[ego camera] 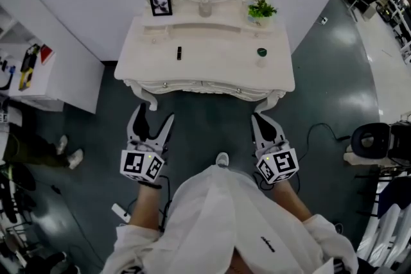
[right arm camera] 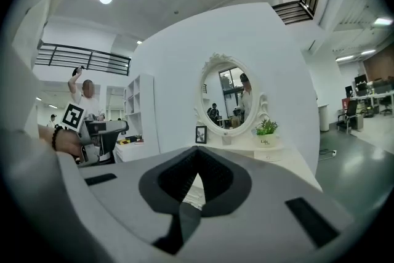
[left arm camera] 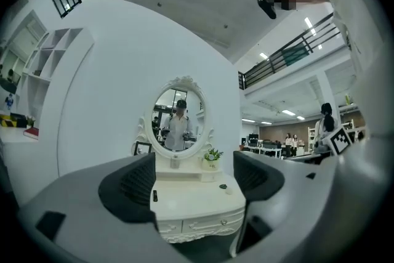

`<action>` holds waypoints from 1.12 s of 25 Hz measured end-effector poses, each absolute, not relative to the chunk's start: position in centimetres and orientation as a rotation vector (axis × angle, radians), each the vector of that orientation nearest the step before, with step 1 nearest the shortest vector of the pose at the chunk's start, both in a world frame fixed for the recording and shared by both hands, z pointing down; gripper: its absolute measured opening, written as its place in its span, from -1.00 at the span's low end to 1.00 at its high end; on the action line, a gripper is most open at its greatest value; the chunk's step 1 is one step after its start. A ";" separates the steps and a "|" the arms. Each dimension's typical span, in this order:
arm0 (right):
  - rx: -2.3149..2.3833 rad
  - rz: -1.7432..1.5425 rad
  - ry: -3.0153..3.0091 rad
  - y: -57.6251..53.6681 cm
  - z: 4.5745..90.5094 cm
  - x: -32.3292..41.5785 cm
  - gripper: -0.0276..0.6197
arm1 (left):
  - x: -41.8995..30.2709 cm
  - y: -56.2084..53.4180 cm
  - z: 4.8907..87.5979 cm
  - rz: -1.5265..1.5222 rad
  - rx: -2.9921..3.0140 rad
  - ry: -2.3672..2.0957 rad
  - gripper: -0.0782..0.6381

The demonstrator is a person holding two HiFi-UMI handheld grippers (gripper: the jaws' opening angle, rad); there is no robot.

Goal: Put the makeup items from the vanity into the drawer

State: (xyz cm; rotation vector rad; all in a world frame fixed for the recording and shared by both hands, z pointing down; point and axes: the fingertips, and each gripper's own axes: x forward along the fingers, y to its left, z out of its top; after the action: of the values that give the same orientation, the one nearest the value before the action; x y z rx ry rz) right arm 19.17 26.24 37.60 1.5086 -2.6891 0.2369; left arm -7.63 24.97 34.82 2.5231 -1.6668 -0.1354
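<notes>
Head view: left hand-held gripper (ego camera: pixel 154 113) spread, right hand-held gripper (ego camera: pixel 260 120) closed, both empty; lipstick (ego camera: pixel 179 53) well ahead on vanity (ego camera: pixel 218 66).

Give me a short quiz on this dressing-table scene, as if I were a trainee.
1. True or false: the left gripper and the right gripper both have their jaws apart.
2. The small black stick lies: A) on the vanity top, B) inside a drawer, C) on the floor.
3. Fill in: the drawers are ___.

Key: 1 false, the right one is shut on nothing; 2 A; 3 closed.
</notes>
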 end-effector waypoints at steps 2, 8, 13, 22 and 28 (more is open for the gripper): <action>1.486 0.243 -2.713 25.1 37.4 19.7 -0.86 | -6.6 23.9 34.3 -0.124 2.529 -1.692 0.27; 1.414 0.204 -2.768 21.5 37.3 20.3 -0.86 | -4.4 20.7 34.5 -0.144 2.503 -1.706 0.27; 1.378 0.238 -2.764 19.5 38.1 20.4 -0.86 | -3.6 18.8 35.2 -0.121 2.487 -1.706 0.27; 1.385 0.243 -2.741 14.5 39.1 19.5 -0.86 | -3.1 12.6 37.0 -0.062 2.540 -1.667 0.27; 1.407 0.238 -2.710 8.5 39.4 18.1 -0.86 | -3.9 5.7 37.9 -0.040 2.559 -1.604 0.27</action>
State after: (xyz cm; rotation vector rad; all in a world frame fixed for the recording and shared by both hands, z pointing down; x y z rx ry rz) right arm 18.13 8.46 39.36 1.4075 -2.7101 0.2378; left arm -3.89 5.67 37.88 2.5594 -1.6042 -0.0399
